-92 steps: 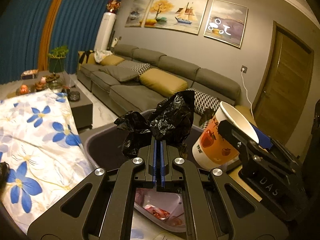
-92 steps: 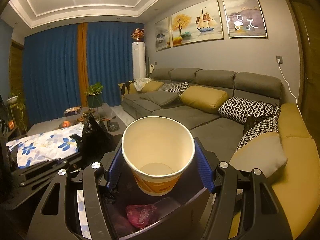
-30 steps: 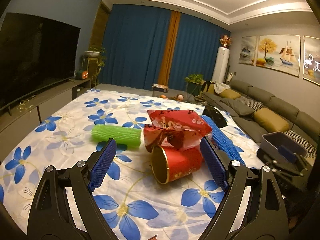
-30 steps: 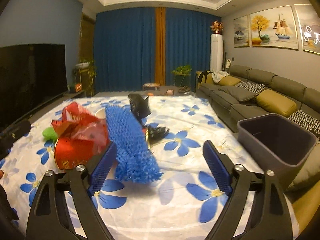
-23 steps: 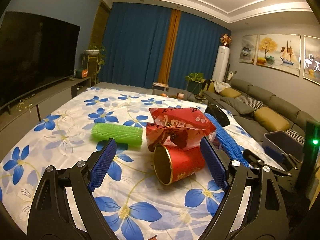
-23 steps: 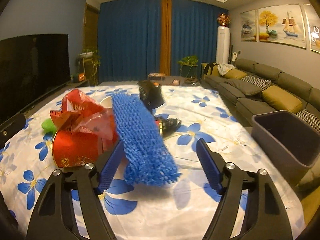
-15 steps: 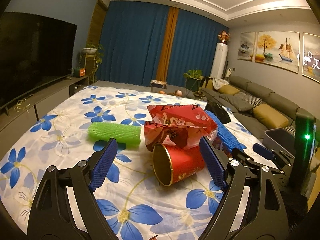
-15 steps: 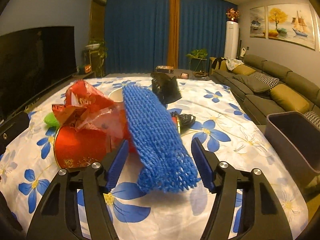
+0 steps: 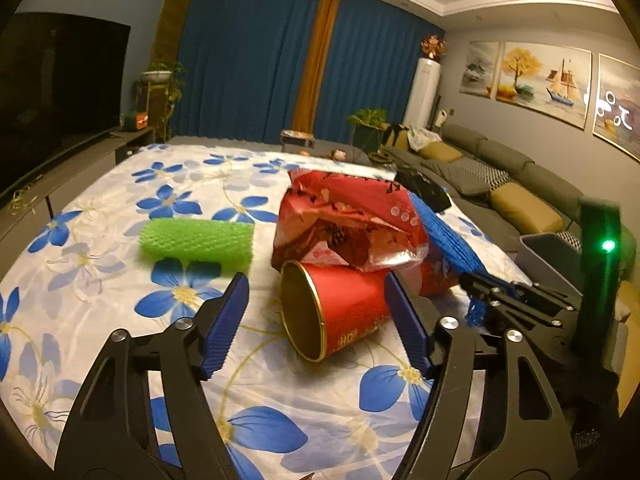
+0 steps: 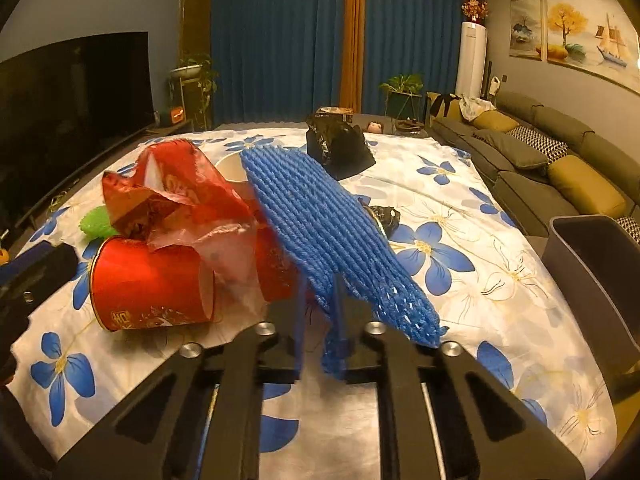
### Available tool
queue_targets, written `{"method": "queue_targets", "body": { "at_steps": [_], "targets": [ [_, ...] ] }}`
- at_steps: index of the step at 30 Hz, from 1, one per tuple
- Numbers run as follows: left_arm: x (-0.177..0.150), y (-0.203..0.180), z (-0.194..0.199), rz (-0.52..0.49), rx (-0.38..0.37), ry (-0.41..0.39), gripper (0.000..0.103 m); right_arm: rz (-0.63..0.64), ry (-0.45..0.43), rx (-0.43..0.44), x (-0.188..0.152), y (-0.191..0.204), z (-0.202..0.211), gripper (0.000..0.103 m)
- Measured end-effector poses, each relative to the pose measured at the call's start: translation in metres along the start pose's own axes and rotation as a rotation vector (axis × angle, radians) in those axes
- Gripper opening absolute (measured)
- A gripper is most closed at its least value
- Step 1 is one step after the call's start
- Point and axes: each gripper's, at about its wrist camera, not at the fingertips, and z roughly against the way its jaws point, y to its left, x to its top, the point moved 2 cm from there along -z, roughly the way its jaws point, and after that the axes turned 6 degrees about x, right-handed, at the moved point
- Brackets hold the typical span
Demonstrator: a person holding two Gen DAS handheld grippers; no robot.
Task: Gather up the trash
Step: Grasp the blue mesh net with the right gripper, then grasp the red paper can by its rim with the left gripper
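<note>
Right gripper [image 10: 318, 312] is pinched on the near end of the blue net [image 10: 328, 236], left gripper [image 9: 316, 320] is spread wide around a red cup [image 9: 332, 312] lying on its side. All on the floral cloth [image 9: 100, 280]; grey bin [image 10: 592, 272] at its right edge, red bag [image 9: 348, 220] draped over the cup, green net [image 9: 196, 242] lying left.

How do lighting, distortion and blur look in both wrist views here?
Left wrist view: dim warm light, strong fisheye bending with dark corners, red cup fairly sharp. Right wrist view: same warm cast, blue foam net slightly soft near the right gripper.
</note>
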Motion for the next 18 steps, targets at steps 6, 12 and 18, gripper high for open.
{"method": "queue_targets", "body": {
  "at_steps": [6,12,18],
  "targets": [
    [-0.003,-0.002,-0.021,0.004,-0.058,0.074,0.055,0.000,-0.055,-0.008,-0.002,-0.007,0.021,0.007],
    [-0.005,-0.004,-0.038,0.012,-0.125,0.135,0.036,-0.027,-0.111,-0.004,0.000,-0.014,0.049,0.007],
    [-0.009,-0.006,-0.044,0.030,-0.193,0.178,0.015,-0.034,-0.134,0.001,-0.002,-0.018,0.065,0.007]
  ]
}}
